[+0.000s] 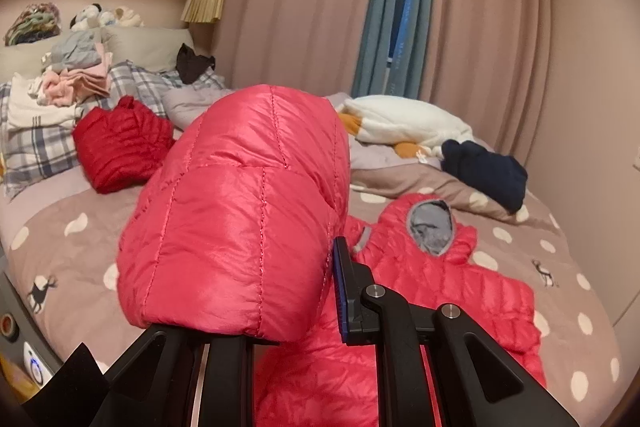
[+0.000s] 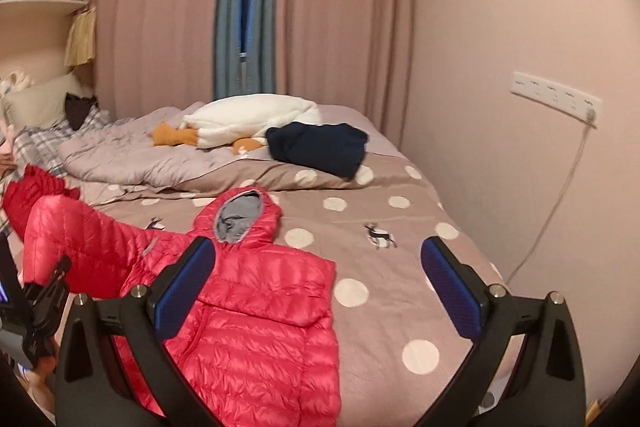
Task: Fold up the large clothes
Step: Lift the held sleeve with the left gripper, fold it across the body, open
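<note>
**Pink-red down jacket on bed, one sleeve lifted**

Item: hooded quilted down jacket (image 2: 256, 311), pink-red, glossy shell, grey hood lining. Body lies flat on the bed (image 2: 384, 267), hood toward the far curtain.

Left gripper (image 1: 256, 291): jaws pinching the sleeve (image 1: 236, 211), which is raised off the bed and bulges up in front of the camera; stitched panels and cuff edge plainly visible. Only one blue pad shows, pressed against the fabric's right side; the other is hidden behind it.

Right gripper (image 2: 320, 291): jaws spread wide, holding nothing. Its left pad sits over the jacket's shoulder just below the hood; its right pad is over bare spotted bedcover. Whether it touches the cloth cannot be told.

Also on the bed: folded darker red jacket (image 1: 120, 147), navy garment (image 2: 320, 147), white plush goose (image 2: 256, 119).
</note>
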